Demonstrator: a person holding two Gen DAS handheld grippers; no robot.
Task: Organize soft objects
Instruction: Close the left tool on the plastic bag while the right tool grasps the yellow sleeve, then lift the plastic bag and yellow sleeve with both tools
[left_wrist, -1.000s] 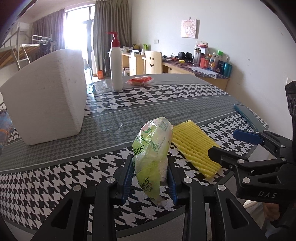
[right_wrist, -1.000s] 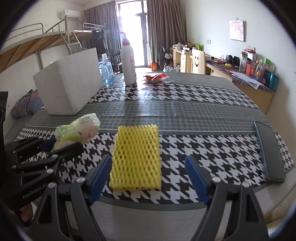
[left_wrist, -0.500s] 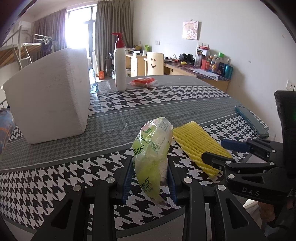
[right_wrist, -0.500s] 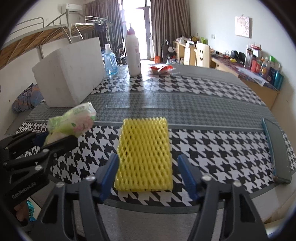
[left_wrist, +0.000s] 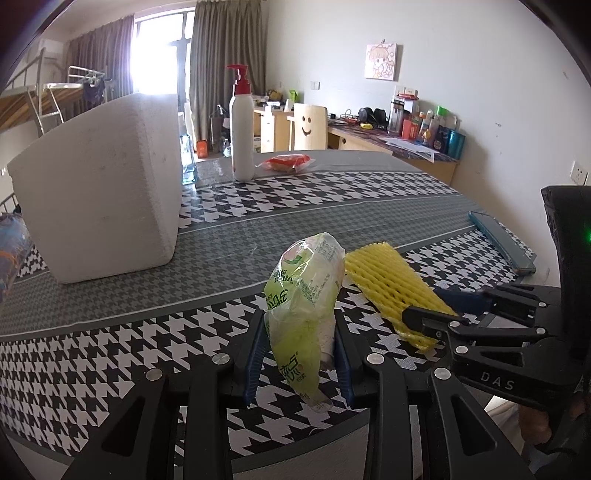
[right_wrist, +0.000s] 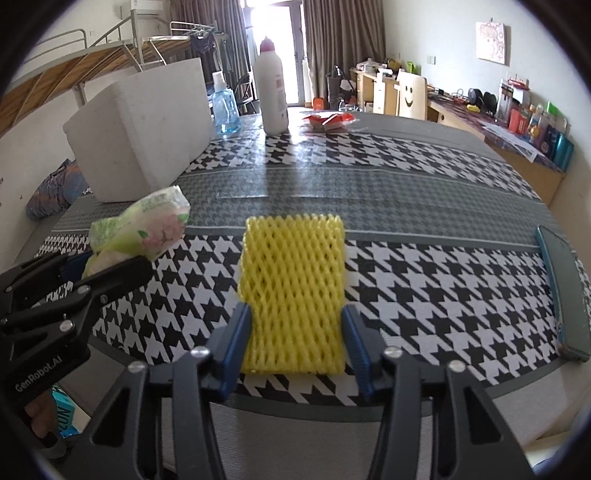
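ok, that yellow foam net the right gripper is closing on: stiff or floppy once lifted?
Probably floppy: the yellow foam net is open mesh lying flat on the table. Likely very light and squashy, so it may buckle as the right gripper closes across its near end. Grippy rather than slippery, I'd guess.

White foam box (left_wrist: 96, 206) hides the blue bottle's (left_wrist: 187, 162) body.

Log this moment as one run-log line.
left gripper: shut on tissue pack | right gripper: jaws closing around yellow foam net | net flat on table
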